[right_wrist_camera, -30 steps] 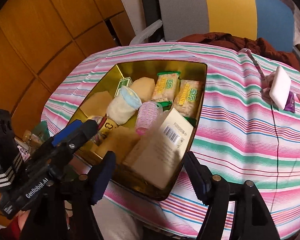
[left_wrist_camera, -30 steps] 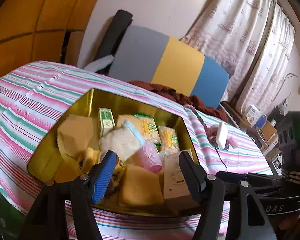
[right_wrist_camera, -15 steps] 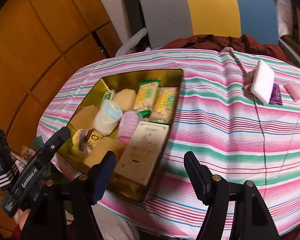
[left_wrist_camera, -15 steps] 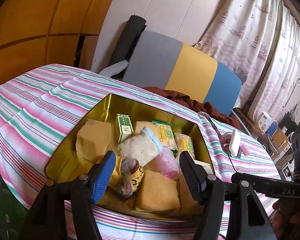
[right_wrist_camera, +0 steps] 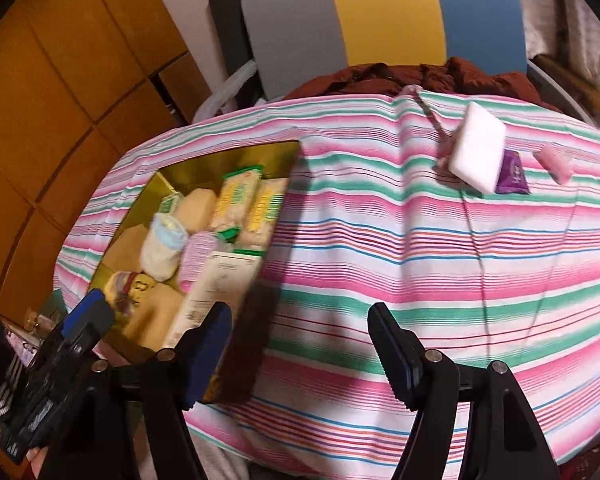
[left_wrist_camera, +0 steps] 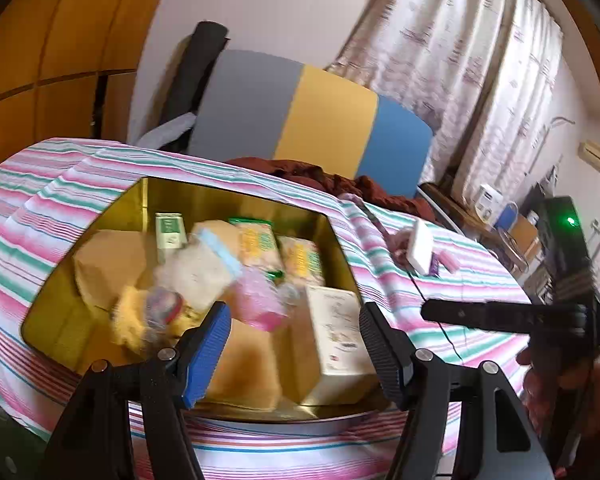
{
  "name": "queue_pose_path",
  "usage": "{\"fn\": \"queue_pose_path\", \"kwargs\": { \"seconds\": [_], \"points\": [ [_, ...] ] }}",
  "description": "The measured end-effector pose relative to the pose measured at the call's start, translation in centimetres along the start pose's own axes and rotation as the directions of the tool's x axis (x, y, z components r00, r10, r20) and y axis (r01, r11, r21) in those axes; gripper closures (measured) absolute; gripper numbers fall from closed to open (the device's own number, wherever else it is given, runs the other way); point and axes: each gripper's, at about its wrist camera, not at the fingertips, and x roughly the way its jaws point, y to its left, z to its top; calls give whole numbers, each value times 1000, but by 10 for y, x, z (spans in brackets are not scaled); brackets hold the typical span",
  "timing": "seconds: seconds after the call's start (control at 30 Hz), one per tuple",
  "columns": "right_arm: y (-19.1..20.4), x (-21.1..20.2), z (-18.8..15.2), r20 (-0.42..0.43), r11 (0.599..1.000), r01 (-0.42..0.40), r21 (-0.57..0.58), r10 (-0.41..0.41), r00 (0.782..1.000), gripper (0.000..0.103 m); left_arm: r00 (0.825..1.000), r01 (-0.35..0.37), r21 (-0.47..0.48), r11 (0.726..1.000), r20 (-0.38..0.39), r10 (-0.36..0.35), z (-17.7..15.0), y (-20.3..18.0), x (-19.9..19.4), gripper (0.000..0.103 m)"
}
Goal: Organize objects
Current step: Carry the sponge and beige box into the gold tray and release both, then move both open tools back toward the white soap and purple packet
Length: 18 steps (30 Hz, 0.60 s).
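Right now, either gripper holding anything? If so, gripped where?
Nothing held. Left gripper is open, hovering near the gold tin; right gripper is open over the striped tablecloth.

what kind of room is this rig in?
Likely a lived-in home room: patterned curtains, a striped cloth covering the table, a tri-colour chair back with clothing beside it, and a gold tin of snacks and socks.
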Motion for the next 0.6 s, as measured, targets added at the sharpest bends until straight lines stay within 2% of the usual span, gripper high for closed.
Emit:
{"fn": "queue_pose_path", "kwargs": {
  "seconds": [0.43, 0.6],
  "points": [
    [-75, 0, 6, -6, 987, 133, 92, -133, 991, 31, 996, 51, 102, 993, -80, -43, -9, -41, 16, 35],
    [-97, -6, 11, -3, 980, 176, 96, -177, 984, 27, 993, 64, 122, 990, -102, -51, -9, -53, 20, 35]
  ]
}}
